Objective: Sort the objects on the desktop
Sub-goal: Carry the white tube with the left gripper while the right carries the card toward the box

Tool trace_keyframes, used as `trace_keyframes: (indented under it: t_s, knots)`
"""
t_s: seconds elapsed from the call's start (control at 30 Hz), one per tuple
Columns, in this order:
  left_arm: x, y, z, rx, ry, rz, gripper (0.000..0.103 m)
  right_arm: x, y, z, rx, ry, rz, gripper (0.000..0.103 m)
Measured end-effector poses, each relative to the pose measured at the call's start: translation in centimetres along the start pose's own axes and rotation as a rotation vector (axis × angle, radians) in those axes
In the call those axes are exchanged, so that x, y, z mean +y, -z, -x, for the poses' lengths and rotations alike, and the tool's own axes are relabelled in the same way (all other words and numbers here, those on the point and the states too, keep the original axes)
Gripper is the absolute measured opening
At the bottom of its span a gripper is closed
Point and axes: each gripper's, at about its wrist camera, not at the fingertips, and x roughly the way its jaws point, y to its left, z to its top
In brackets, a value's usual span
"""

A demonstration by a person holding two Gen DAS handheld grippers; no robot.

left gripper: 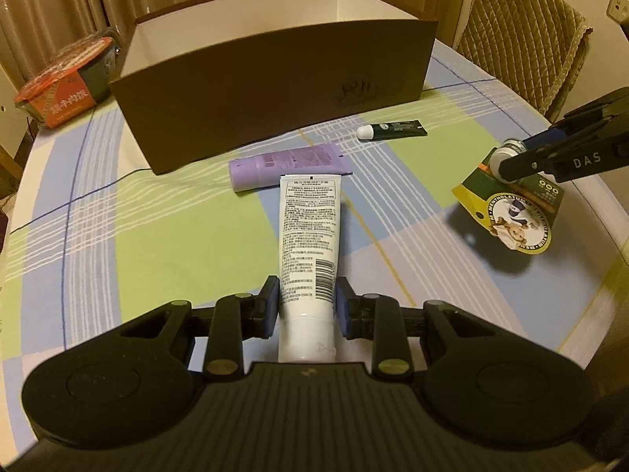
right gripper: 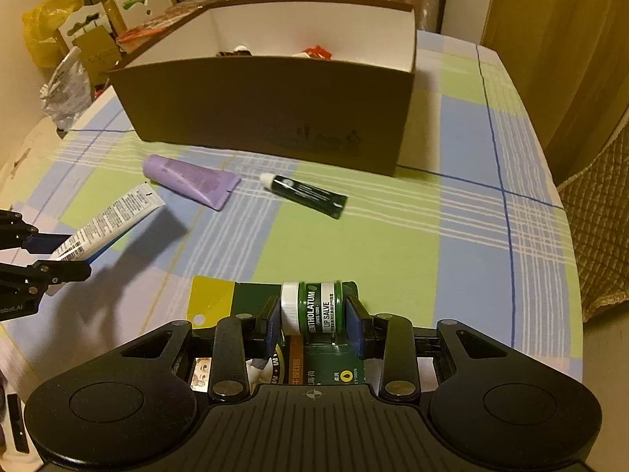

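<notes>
Left hand-held gripper point(left gripper: 308, 303) clamps white tube point(left gripper: 309, 236), right hand-held gripper point(right gripper: 313, 320) clamps lip-salve pack point(right gripper: 314, 310), both held above the table point(right gripper: 393, 244); likely next: carry into brown box point(right gripper: 275, 110).

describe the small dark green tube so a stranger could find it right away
Find the big brown box on the checked tablecloth. Just in front of its long side two tubes lie flat; the dark green tube is the thinner one with a white cap, lying beside the wider purple tube.
</notes>
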Motion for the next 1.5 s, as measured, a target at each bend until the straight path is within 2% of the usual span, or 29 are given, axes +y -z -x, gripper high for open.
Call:
trace_keyframes:
  t_s: [0.73,1.5]
  knots:
    - [1.8,0.7,3.1,-0.056,-0.003,0.006,0.025,2.9,-0.1,1.2,-0.041,0.008,0.003,0.034]
    - [3.3,-1.0,5.9,-0.150,-0.018,0.005,0.025,4.8,-2.4,2.7,-0.107,0.018,0.039,0.034]
